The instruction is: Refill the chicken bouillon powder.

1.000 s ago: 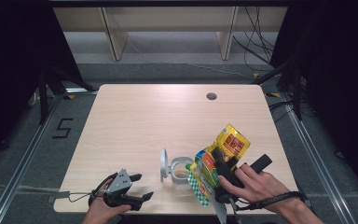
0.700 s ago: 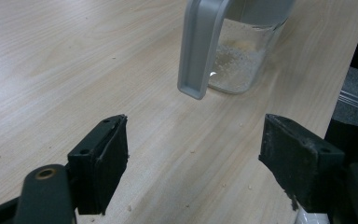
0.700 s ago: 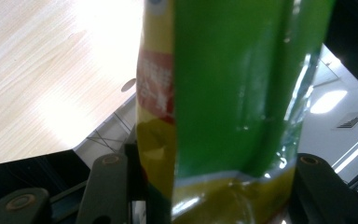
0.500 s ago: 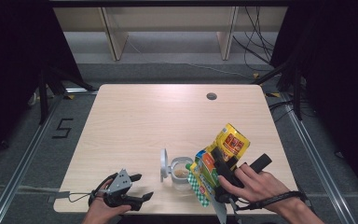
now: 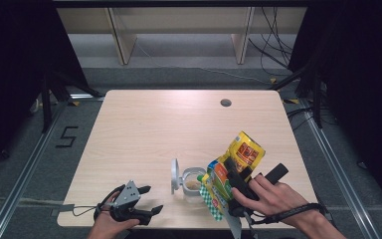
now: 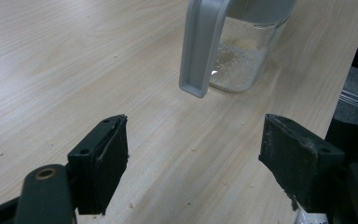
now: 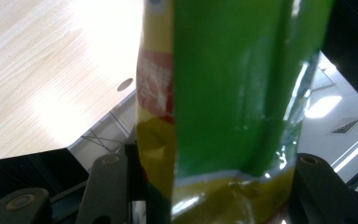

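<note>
Right gripper (image 5: 236, 181): I have its jaws clamped on the snack bag (image 5: 234, 172).
Pour: I'd tip gently, mouth over the jar (image 5: 193, 181).
Left gripper (image 5: 149, 199): agape, empty.

The pouch (image 7: 233, 93) ran off the top of the right gripper view and hid the pads. The jar (image 6: 242, 51) was cropped above; its contents looked blurry.

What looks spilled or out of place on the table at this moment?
Small pale crumbs lie scattered on the table near the clear jar, which looks like a little spill. The jar's lid stands open. The snack bag in the right gripper is held tilted over the jar.
</note>
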Available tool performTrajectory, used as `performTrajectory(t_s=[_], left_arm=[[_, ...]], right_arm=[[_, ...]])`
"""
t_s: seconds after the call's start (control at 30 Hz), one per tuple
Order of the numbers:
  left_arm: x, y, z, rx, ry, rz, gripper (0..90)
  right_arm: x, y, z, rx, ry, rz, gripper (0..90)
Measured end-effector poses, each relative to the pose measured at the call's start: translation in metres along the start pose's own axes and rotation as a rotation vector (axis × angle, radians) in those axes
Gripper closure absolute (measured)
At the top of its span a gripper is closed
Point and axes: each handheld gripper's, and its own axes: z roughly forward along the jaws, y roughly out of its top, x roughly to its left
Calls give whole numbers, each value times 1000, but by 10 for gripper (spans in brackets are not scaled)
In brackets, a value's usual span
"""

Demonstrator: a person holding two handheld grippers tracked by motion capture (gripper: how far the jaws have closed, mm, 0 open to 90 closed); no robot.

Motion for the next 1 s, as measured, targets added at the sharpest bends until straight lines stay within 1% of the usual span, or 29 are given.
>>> performTrajectory(t_s=[0.07, 0.13, 0.2, 0.23, 0.27, 0.3, 0.33, 0.37, 0.5, 0.53, 0.57, 0.6, 0.63, 0.67, 0.7, 0.77, 0.8, 0.83, 0.87, 0.97, 1.0], left_arm=[[1, 0, 0, 7, 3, 7, 229], [1, 0, 0, 7, 3, 4, 229], [-1, 0, 1, -5, 4, -13, 229], [0, 0, 1, 0, 2, -9, 229], [1, 0, 0, 7, 3, 7, 229], [1, 0, 0, 7, 4, 5, 230], [0, 0, 1, -7, 2, -6, 229], [-1, 0, 1, -3, 3, -14, 229], [-1, 0, 1, -3, 2, -13, 230], [2, 0, 0, 17, 8, 17, 229], [1, 0, 0, 13, 6, 8, 229], [1, 0, 0, 9, 4, 6, 229], [1, 0, 0, 8, 3, -1, 229], [2, 0, 0, 15, 11, 11, 230], [1, 0, 0, 7, 5, 0, 230], [1, 0, 0, 9, 3, 8, 230], [1, 0, 0, 9, 3, 4, 229], [0, 0, 1, -4, 0, -5, 230], [0, 0, 1, 1, 2, -6, 230], [0, 0, 1, 1, 2, -5, 229], [0, 0, 1, 0, 1, -14, 229]], right_arm=[[0, 0, 0, 4, 0, -1, 525], [0, 0, -1, 4, 0, -6, 525], [-1, 0, -1, 2, 1, -7, 525], [-1, 0, -1, 2, 0, -8, 525], [-1, 0, -1, 2, 1, -9, 525], [-1, 0, 0, 1, 3, -9, 525], [-1, 0, -1, 2, -1, -8, 526], [-1, 0, -1, 2, 0, -8, 525], [0, 0, -2, 4, -4, 3, 525], [0, -1, -2, 5, -5, 4, 526], [0, -1, -2, 4, -6, 3, 525], [-2, -1, -1, -5, -9, -16, 525], [-1, -1, -1, -5, -8, -13, 526], [-1, -1, -1, -5, -9, -14, 525], [-1, -1, -1, -4, -7, -18, 525], [-1, -2, -2, -1, -9, -22, 525], [-1, -2, -2, 3, -5, -16, 526], [-2, -2, -2, -1, -9, -28, 526], [0, -2, -3, 9, -5, -10, 526], [-2, -3, -2, 0, -7, -14, 525], [-2, -3, -1, -3, -6, -12, 525]])
